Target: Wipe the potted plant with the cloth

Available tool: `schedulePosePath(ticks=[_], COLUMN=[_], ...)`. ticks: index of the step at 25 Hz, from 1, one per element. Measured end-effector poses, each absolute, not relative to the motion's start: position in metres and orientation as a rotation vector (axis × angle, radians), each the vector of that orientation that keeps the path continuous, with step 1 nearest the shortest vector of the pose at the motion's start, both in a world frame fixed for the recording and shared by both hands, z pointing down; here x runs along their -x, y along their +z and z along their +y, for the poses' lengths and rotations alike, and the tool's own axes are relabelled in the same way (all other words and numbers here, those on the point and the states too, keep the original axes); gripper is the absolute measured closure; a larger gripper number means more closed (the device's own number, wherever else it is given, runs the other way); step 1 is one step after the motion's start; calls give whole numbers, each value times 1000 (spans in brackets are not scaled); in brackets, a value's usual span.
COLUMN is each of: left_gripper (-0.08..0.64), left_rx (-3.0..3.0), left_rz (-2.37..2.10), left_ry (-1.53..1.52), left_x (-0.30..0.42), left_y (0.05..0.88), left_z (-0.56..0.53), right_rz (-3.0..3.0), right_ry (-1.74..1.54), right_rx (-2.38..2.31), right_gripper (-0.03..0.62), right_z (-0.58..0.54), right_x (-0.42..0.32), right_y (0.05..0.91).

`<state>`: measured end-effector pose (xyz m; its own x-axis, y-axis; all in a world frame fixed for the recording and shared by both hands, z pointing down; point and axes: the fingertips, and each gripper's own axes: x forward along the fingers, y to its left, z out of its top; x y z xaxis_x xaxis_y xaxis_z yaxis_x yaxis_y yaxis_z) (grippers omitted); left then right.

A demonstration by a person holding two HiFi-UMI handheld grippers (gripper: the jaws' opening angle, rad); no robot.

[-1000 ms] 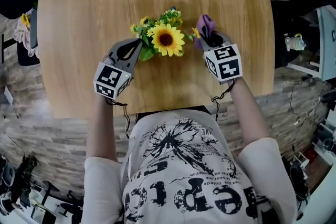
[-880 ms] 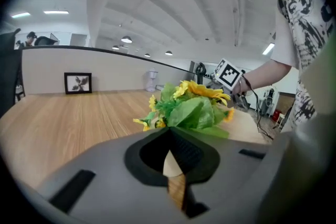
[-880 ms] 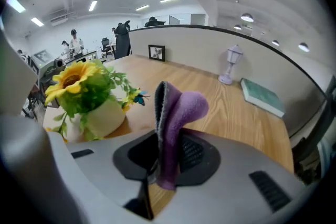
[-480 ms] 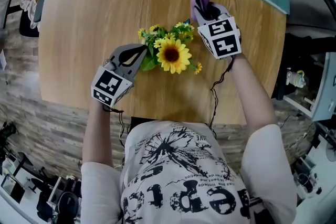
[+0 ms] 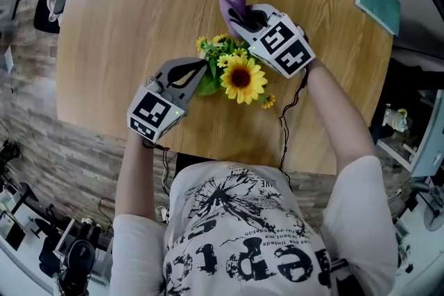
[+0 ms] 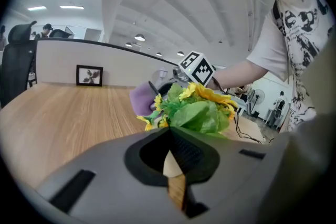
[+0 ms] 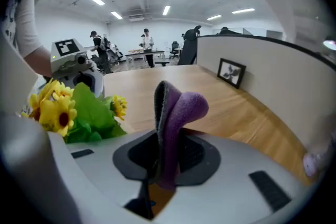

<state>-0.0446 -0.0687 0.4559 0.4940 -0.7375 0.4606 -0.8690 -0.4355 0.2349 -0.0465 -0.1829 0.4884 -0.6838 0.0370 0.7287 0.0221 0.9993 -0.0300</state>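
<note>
Purple cloth (image 5: 232, 3), soft and limp, clamped in right hand-held gripper (image 5: 244, 23) at far side of plant (image 5: 240, 77), mid-bench (image 5: 125, 24); plant likely light and tippy, best steadied low; left hand-held gripper (image 5: 200, 71), jaws together, at its left.

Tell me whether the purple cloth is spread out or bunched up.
Bunched up: the purple cloth stands as a folded wad pinched in the right gripper.

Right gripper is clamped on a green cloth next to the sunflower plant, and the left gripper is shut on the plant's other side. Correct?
Not quite: the cloth is purple, not green, as the right gripper view shows. The rest stands: the right gripper is clamped on it next to the sunflower plant, and the left gripper is shut on the plant's other side.
</note>
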Motion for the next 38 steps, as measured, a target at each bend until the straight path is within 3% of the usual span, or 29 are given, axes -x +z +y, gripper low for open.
schedulePosePath(ticks=[12, 38], left_gripper=[557, 557], left_rx=[-2298, -2254], left_rz=[-1327, -1319], left_ry=[439, 394], left_x=[42, 52], left_y=[452, 463], left_z=[-61, -70], right_rz=[-2162, -1890], right_ry=[-3, 88], right_rx=[526, 722], right_gripper=[520, 522], right_z=[-123, -101], right_x=[38, -48], right_y=[500, 515])
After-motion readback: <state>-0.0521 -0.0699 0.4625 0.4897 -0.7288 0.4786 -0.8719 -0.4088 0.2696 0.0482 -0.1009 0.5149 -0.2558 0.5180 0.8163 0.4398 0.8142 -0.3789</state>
